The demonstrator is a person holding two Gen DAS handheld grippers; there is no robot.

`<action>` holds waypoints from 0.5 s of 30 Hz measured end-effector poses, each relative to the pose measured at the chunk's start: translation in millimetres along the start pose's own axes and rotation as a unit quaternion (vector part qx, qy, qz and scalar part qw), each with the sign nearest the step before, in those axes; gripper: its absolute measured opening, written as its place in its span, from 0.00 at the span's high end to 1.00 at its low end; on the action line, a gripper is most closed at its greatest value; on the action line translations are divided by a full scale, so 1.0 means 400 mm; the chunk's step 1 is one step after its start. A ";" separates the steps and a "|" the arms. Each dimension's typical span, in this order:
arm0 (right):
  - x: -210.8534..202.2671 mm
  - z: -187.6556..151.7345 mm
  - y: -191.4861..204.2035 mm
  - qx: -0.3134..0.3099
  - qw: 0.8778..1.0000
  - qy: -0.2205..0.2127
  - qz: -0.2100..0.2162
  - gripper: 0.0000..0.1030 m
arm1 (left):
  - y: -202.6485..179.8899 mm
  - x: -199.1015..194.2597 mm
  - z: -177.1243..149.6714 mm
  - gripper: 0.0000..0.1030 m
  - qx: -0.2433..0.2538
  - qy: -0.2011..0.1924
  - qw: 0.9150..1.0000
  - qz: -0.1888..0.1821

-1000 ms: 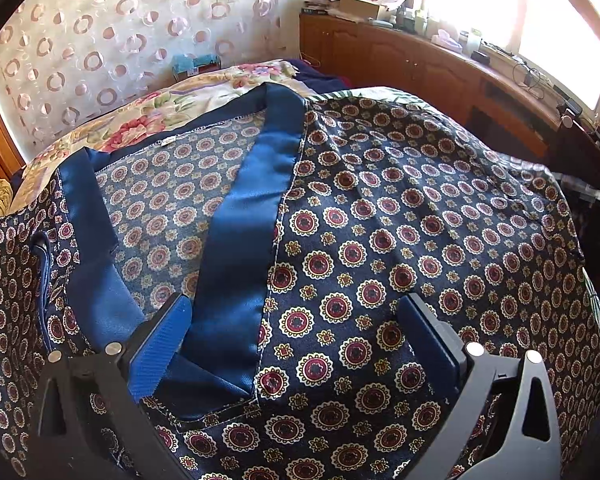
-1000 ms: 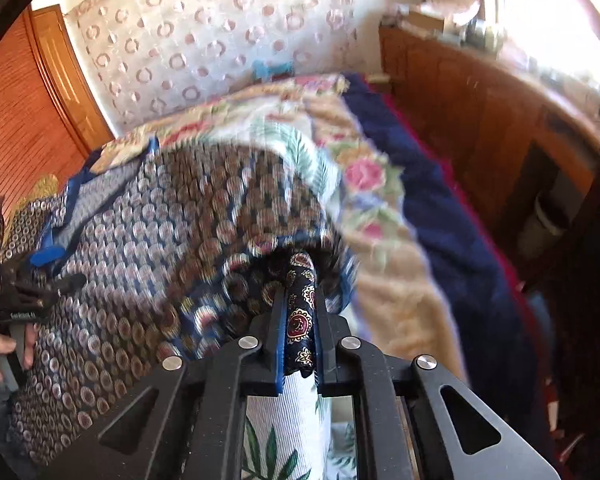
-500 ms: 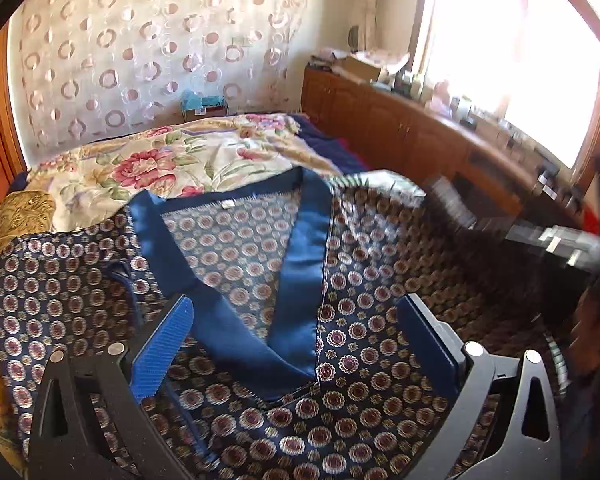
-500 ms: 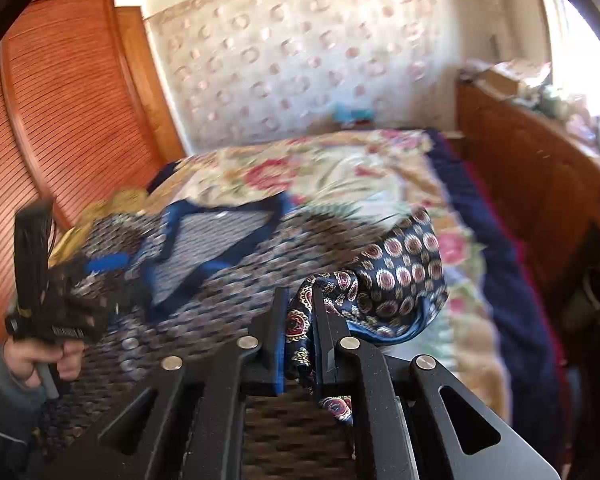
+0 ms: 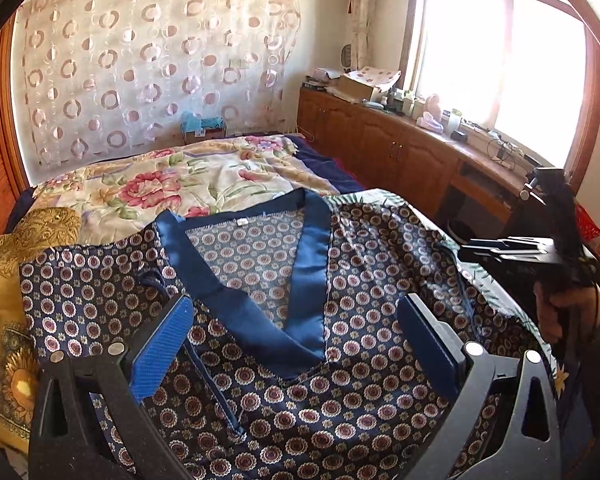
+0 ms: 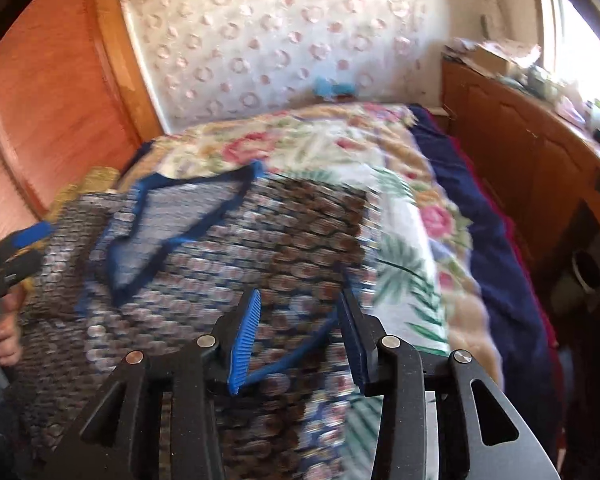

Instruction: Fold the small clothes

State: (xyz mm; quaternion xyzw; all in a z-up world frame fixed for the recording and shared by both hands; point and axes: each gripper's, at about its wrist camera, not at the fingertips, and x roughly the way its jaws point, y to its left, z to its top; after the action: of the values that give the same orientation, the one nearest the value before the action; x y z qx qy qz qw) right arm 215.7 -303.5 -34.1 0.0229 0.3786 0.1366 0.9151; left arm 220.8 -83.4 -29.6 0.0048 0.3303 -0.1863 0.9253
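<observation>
Patterned top [image 5: 364, 280] lies spread flat on the bed [image 5: 204, 176], neckline toward the far edge. Left gripper [image 5: 300, 336] and right gripper [image 6: 300, 332] both wide apart, holding nothing. One side looks folded in; most folding left.

The left tongs [image 5: 296, 328] were spread wide, their two blue-padded fingers [image 5: 162, 346] well apart with nothing clamped between them, pointing forward and slightly downward. The right tongs [image 6: 296, 332] were parted too, less widely, their ribbed blue pads facing each other across an empty gap; this view was smeared by motion blur. From the left wrist camera, the right tongs appeared at the far right edge, gripped by the person's right hand [image 5: 560, 312] wrapped around the black handle. From the right wrist camera, the left hand [image 6: 0, 328] showed at the far left edge, fingers curled around its own handle.
</observation>
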 end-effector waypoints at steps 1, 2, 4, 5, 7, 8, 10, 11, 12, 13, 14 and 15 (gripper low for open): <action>0.017 0.003 -0.015 0.008 1.000 0.007 -0.004 0.60 | 0.002 0.001 -0.005 0.01 0.001 0.002 1.000 0.003; 0.033 0.005 -0.028 0.012 1.000 0.012 -0.008 0.60 | 0.005 0.004 -0.010 0.01 0.001 0.004 1.000 0.007; 0.067 0.008 -0.044 0.019 0.999 0.024 -0.023 0.60 | 0.013 0.008 -0.015 0.01 0.000 0.007 1.000 0.011; 0.081 0.016 -0.042 0.021 0.999 0.027 -0.025 0.62 | 0.018 0.010 -0.016 0.01 -0.001 0.010 1.000 0.014; 0.111 0.032 -0.030 0.019 0.999 0.032 -0.024 0.91 | 0.032 0.010 -0.020 0.01 -0.004 0.011 1.000 0.019; 0.118 0.039 -0.014 0.014 0.999 0.030 -0.021 0.92 | 0.040 0.009 -0.021 0.01 -0.006 0.011 1.000 0.021; 0.123 0.062 0.011 0.002 1.000 0.018 -0.006 0.94 | 0.058 0.005 -0.025 0.01 -0.011 0.011 0.999 0.029; 0.127 0.073 0.026 -0.004 1.000 0.013 -0.003 0.94 | 0.063 0.003 -0.025 0.01 -0.013 0.011 0.999 0.032; 0.123 0.086 0.041 -0.012 1.000 0.007 -0.002 0.94 | 0.072 0.002 -0.024 0.01 -0.017 0.011 0.999 0.034; 0.126 0.101 0.056 -0.020 1.000 0.003 0.006 0.94 | 0.082 0.001 -0.023 0.01 -0.021 0.010 0.999 0.036; 0.132 0.105 0.065 -0.026 1.000 0.001 0.015 0.94 | 0.090 -0.001 -0.022 0.01 -0.024 0.010 0.999 0.039; 0.136 0.115 0.078 -0.031 0.999 -0.001 0.025 0.94 | 0.097 -0.002 -0.020 0.01 -0.026 0.009 0.999 0.042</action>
State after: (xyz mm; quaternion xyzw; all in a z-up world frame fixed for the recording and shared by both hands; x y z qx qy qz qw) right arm 277.5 -256.0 -34.0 0.0047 0.3728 0.1712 0.9120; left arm 228.9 -45.9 -40.0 -0.0034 0.3430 -0.1392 0.9290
